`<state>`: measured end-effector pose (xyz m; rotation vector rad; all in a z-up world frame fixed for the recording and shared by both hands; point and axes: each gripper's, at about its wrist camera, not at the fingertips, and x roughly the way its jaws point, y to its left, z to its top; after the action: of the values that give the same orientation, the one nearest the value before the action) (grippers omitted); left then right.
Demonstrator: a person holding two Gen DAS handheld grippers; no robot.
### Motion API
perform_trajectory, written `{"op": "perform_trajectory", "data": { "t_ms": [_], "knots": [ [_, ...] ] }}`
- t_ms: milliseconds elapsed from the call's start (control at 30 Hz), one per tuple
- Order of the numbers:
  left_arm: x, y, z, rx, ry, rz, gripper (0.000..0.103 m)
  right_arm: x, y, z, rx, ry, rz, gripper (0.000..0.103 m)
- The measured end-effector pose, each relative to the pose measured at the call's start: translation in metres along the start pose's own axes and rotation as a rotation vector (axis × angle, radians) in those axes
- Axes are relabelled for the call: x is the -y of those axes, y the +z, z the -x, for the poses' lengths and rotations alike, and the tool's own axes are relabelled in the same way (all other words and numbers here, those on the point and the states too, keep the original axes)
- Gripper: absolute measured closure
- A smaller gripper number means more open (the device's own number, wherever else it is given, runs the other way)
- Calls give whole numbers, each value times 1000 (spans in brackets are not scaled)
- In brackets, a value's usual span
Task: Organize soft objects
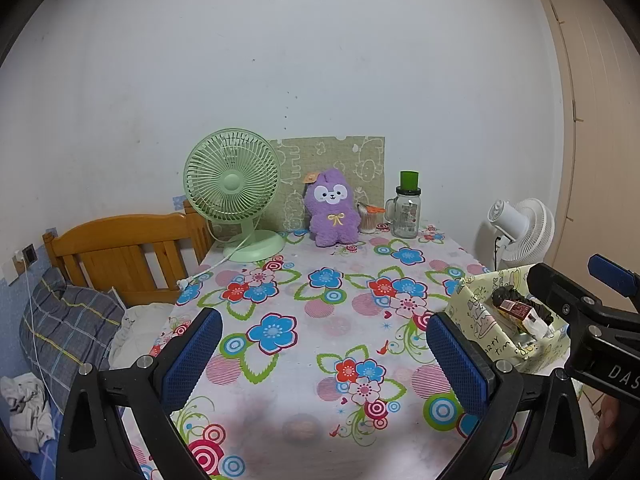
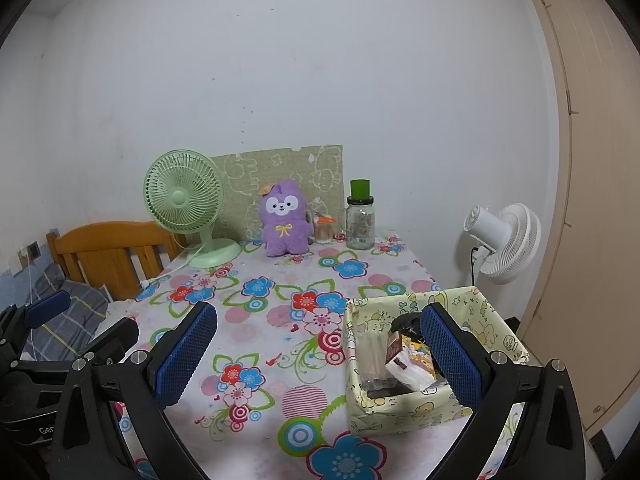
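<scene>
The purple plush toy (image 1: pixel 331 213) is stood upright at the far edge of the table (image 1: pixel 304 344), at about 12 o'clock from both grippers, leaned against a green patterned board (image 1: pixel 332 160). A green desk fan (image 1: pixel 232 192) is placed just beside it at 11 o'clock, and a glass jar with a green lid (image 1: pixel 407 210) is set near it at 1 o'clock, with a small cup (image 1: pixel 368 220) between toy and jar. A pale patterned box (image 2: pixel 420 400) filled with packets and dark items is seen at the table's right edge, at 3 o'clock from the left gripper (image 1: pixel 326 356). The left gripper's fingers are spread wide over the floral cloth, nothing held between them. The right gripper (image 2: pixel 320 352) is likewise held wide and empty, its right finger (image 2: pixel 448 356) seen in front of the box. A white fan (image 2: pixel 504 240) stands beyond the table.
</scene>
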<state>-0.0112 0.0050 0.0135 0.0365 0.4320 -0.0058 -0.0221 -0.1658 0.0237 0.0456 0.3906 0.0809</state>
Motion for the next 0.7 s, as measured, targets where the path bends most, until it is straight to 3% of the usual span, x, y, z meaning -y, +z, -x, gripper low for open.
{"op": "perform_trajectory", "data": {
  "t_ms": [700],
  "knots": [
    [-1, 1, 1, 1, 4, 1, 0, 0, -1, 0, 0, 3, -3, 0]
  ]
}}
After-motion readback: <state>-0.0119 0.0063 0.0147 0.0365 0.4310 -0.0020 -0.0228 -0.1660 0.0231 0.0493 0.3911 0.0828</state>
